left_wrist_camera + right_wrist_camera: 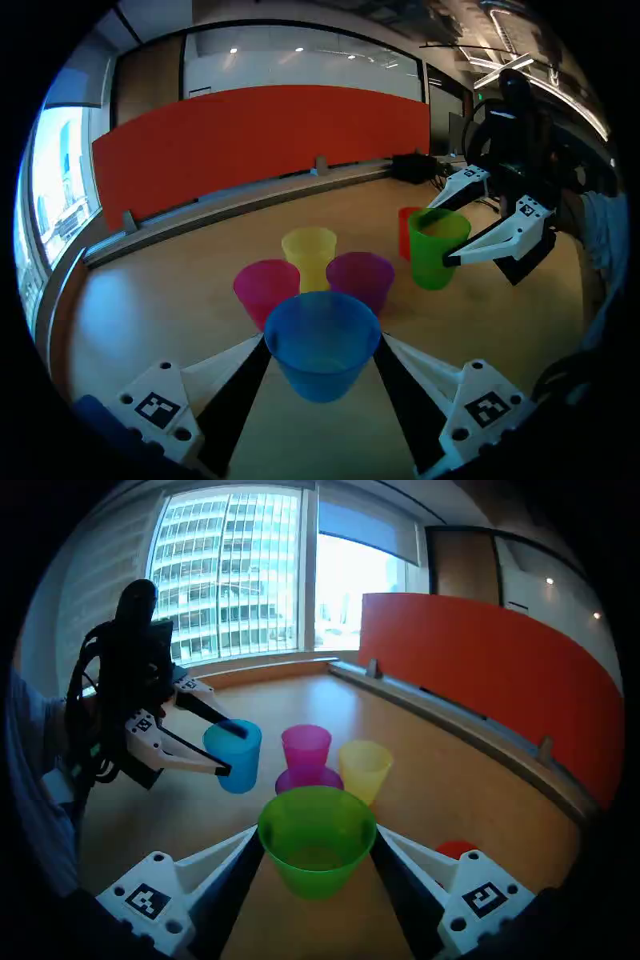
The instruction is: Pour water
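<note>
Left gripper (322,340) here, and my fingers are closed in from both sides on the blue cup (322,364), squeezing it just below the rim; the cup sits upright and level. Across the way my right gripper (317,832) has its fingers pressed on the green cup (317,856) in the same fashion, also upright. The two cups are well apart, so no pour yet by my reckoning.

I can't make out a clear water line in either cup, so I won't say which one is the full one. Between my hands on the wooden top (160,304) stand the yellow cup (309,254), the pink cup (266,290) and the purple cup (360,280), bunched close; a red cup (406,228) sits just behind the green one.

To do this well, I think I need to bring the two rims close first, lip of the giver just over the mouth of the taker; hold the taker dead level; roll the giver slowly from the wrist. These cups look thin, so a hard squeeze may buckle the wall. Best to meet above the bunch or to one side, not brushing those three
</note>
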